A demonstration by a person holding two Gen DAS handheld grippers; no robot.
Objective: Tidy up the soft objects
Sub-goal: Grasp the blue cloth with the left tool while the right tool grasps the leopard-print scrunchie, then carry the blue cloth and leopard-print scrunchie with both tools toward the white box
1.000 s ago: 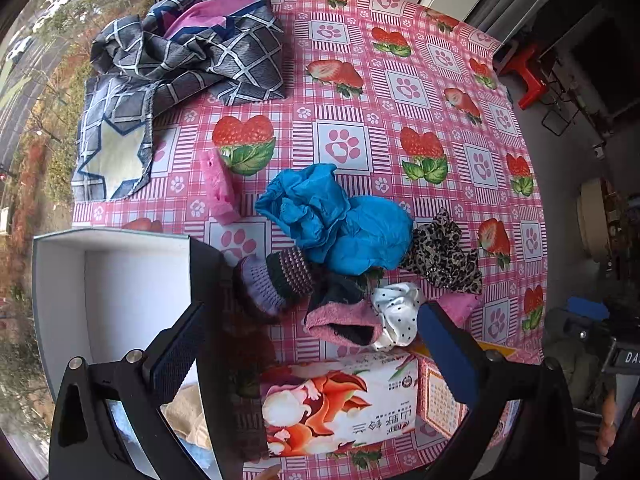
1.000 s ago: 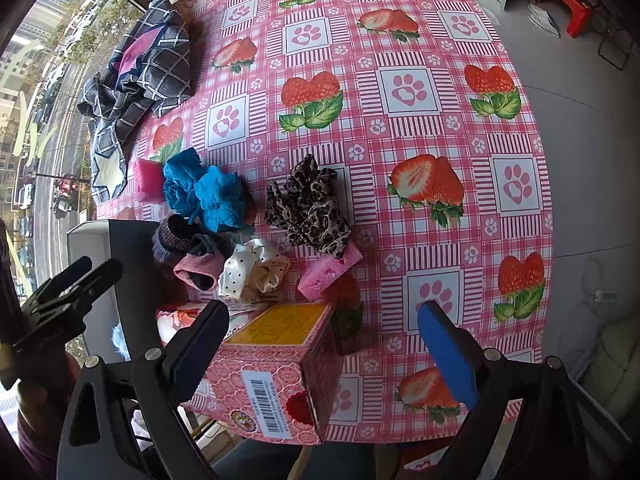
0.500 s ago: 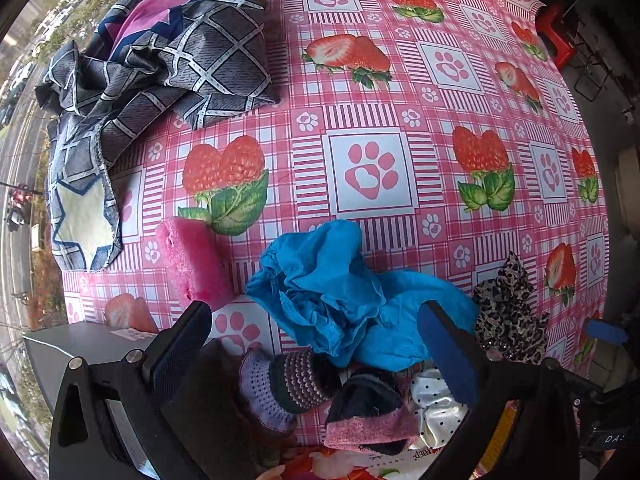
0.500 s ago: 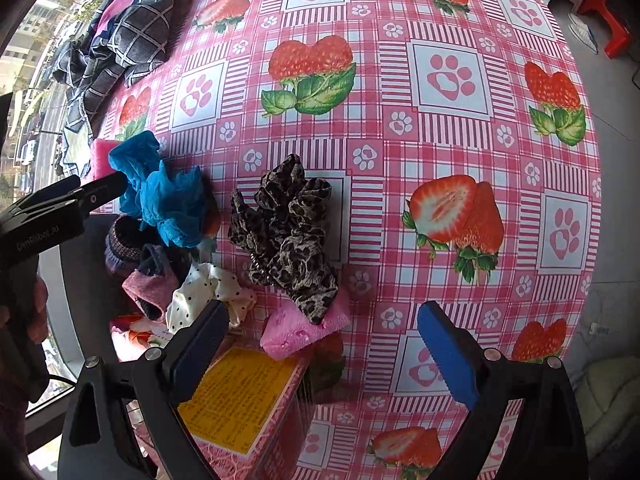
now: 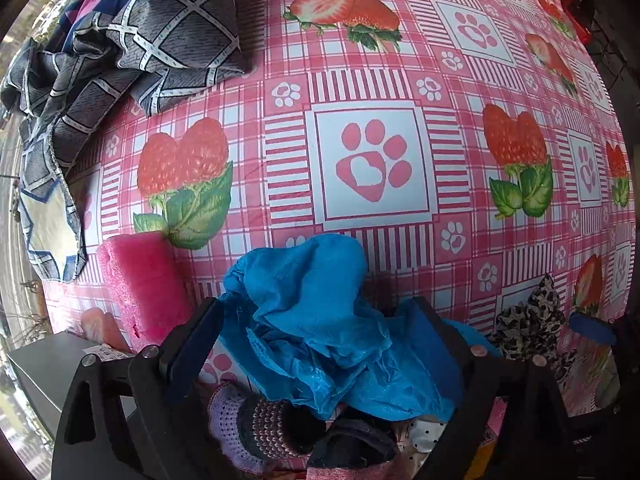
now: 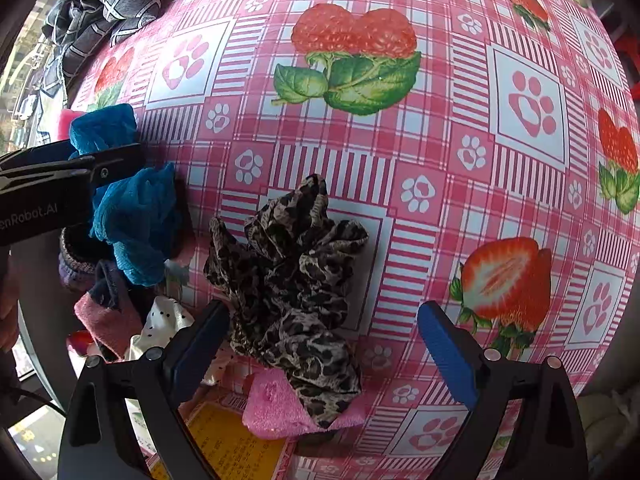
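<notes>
Both grippers have come down onto the pile since a second ago. The left gripper has just been closing; the blue cloth sits between its jaws, but pad contact cannot be confirmed, so a grasp appears imminent. The right gripper stands wide open, holding nothing, over the leopard scrunchie. The blue cloth is crumpled and thin, lying on socks. Beyond: pink sponge, tablecloth, plaid garment.
</notes>
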